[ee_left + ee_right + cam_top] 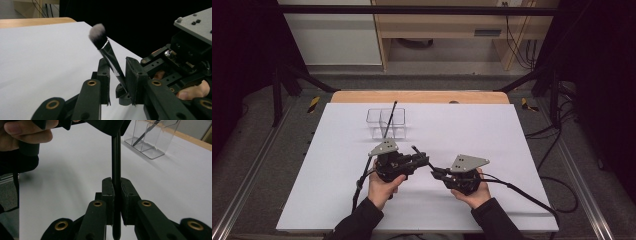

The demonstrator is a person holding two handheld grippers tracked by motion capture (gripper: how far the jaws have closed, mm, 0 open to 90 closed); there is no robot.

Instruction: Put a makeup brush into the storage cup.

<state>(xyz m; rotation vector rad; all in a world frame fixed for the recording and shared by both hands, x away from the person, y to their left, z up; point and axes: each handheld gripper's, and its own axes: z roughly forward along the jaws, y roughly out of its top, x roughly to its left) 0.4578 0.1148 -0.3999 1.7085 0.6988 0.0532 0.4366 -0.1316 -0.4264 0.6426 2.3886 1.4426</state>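
Note:
A black makeup brush (111, 57) with a grey-white bristle head (98, 33) stands tilted between the two grippers over the white table. My right gripper (117, 187) is shut on its black handle (116, 157) near the lower end. My left gripper (117, 72) has a jaw on each side of the handle higher up, with a gap showing beside it. In the high view the left gripper (424, 159) and right gripper (434, 172) meet near the table's middle front, the brush (419, 152) between them. A clear divided holder (386, 122) behind them contains another dark brush (389, 117).
White sheet (337, 165) covers the table, with a wooden edge (419, 96) at the back. The clear holder (152, 140) sits just beyond the grippers. Cables (522, 192) trail from the right gripper toward the front right. Dark frame posts flank the table.

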